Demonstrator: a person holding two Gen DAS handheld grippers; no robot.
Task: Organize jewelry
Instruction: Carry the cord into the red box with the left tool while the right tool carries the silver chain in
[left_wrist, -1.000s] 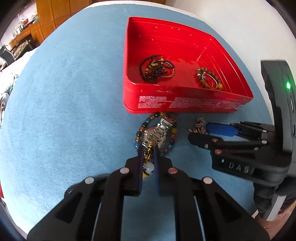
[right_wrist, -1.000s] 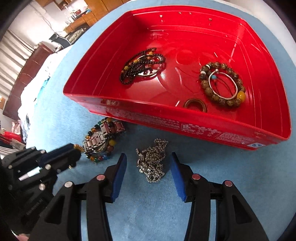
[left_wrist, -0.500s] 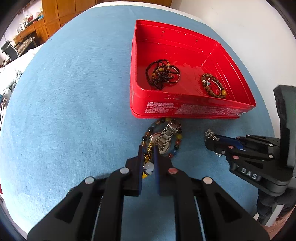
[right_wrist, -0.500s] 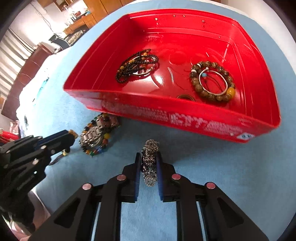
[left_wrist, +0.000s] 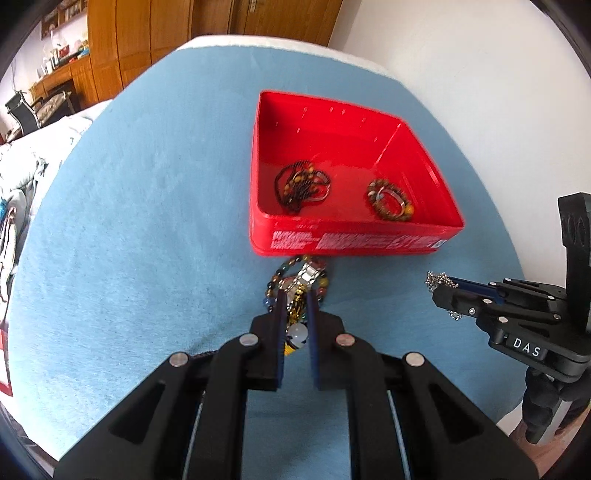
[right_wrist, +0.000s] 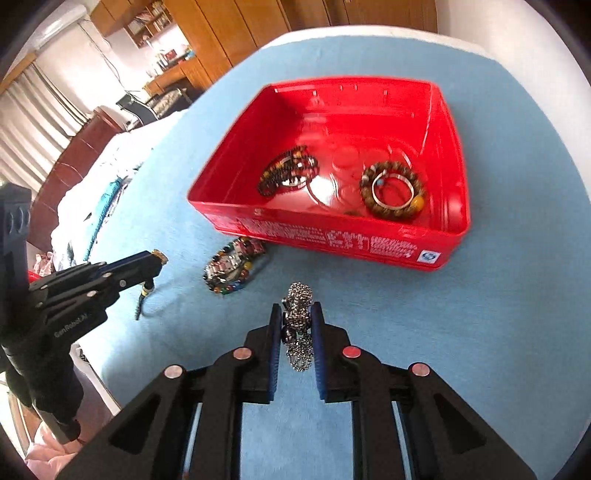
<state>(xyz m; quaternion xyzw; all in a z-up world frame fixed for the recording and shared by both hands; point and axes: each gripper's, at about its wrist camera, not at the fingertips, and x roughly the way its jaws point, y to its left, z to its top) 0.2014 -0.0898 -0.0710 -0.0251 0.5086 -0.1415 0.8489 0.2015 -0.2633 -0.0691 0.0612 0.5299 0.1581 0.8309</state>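
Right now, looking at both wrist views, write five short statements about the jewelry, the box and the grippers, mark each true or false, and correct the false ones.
1. The right gripper is shut on the silver chain. True.
2. The red box holds no jewelry. False: a dark bead strand and a brown bead bracelet lie in it.
3. The left gripper is open and holds nothing. False: it is shut on a gold charm piece.
4. The multicolored bead bracelet lies on the blue cloth outside the box. True.
5. The silver chain is inside the box. False: it hangs in the right gripper, outside it.
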